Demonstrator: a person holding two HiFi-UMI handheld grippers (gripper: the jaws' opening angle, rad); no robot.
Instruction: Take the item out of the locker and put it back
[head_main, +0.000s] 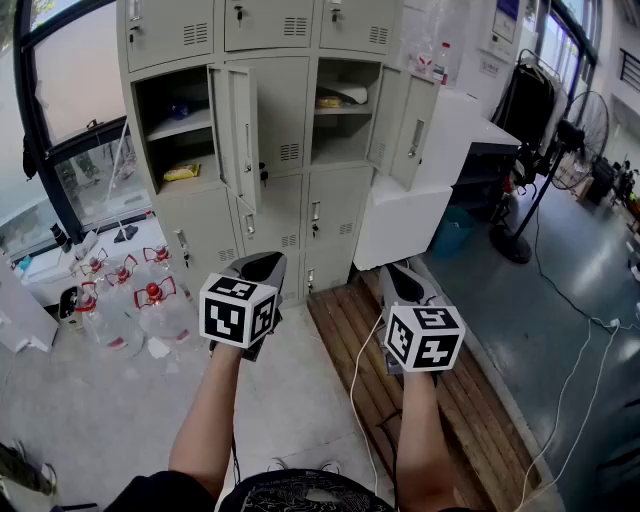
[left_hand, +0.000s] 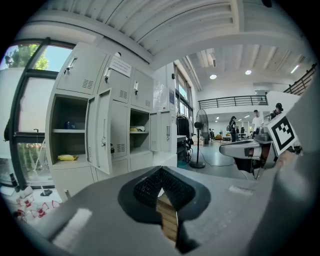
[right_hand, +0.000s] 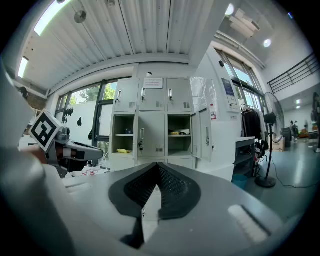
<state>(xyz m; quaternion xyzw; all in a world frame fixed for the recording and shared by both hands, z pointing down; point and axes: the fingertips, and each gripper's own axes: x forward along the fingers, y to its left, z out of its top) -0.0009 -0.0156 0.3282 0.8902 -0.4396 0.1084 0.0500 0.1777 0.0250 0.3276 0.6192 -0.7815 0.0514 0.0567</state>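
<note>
Grey lockers (head_main: 275, 110) were seen well ahead; a yellow item (head_main: 181, 172) was left in the left open compartment. Both the left gripper (head_main: 262, 262) and the right gripper (head_main: 395, 275) were held closed, empty. The open door (head_main: 238, 130) might be clipped by a misjudged reach.

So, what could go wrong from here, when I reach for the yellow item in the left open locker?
1. Both the left gripper and the right gripper are shut. If not opened first, they may push the yellow item deeper on its shelf.
2. The open locker door juts out beside that compartment, so a gripper could strike it.
3. A white cable trails below the right gripper toward your feet and could snag or trip you.
</note>
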